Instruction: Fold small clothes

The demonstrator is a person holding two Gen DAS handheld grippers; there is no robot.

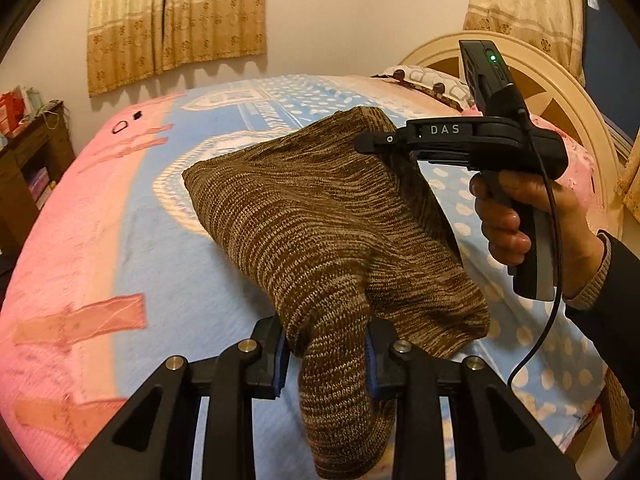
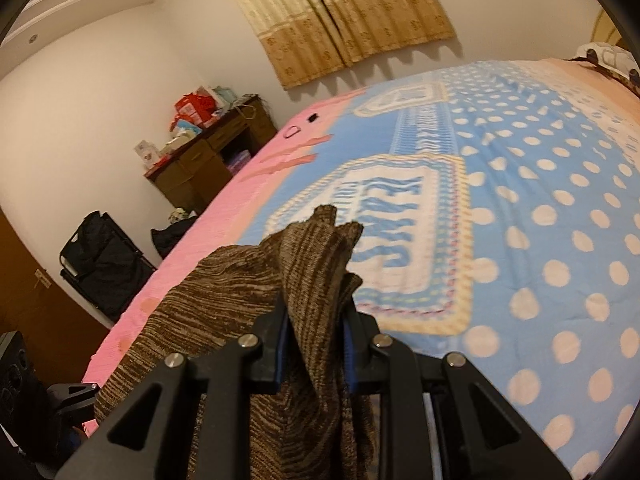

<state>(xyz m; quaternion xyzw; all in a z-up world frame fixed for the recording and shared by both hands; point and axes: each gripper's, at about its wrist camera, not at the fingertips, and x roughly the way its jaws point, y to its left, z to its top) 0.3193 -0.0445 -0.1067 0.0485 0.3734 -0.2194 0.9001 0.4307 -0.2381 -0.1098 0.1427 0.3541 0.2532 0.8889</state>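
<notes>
Left wrist view: the left gripper [image 1: 326,354] sits at six o'clock with its jaws drawn in on a bunched end of the knit [image 1: 320,216], a small brown-and-tan ribbed garment with a mottled, streaky weave. The cloth fills the gap between the blue pads [image 1: 280,364] and spills below them toward the bottom edge. From that pinch it rises toward twelve o'clock as a taut, tent-like sheet held above the bed [image 1: 160,260], whose blanket runs pink at nine o'clock and blue with pale dots further right. At about two o'clock the right gripper [image 1: 366,142] reaches in sideways, its tip at the upper edge of the knit; a hand [image 1: 520,220] in a dark sleeve grips its handle at three o'clock, and a black cable hangs from it. From this side I cannot tell how its jaws stand.

In the right wrist view, a desk [image 2: 208,156] piled with boxes stands at ten o'clock against the wall, with a black bag on the floor at nine o'clock. The right gripper [image 2: 316,354] at six o'clock has its jaws closed narrow on a gathered fold of the knit [image 2: 224,304]. Two small peaks of cloth poke up past the fingertips toward twelve o'clock, and the rest drapes off to eight o'clock over the pink edge of the bed [image 2: 540,200].
</notes>
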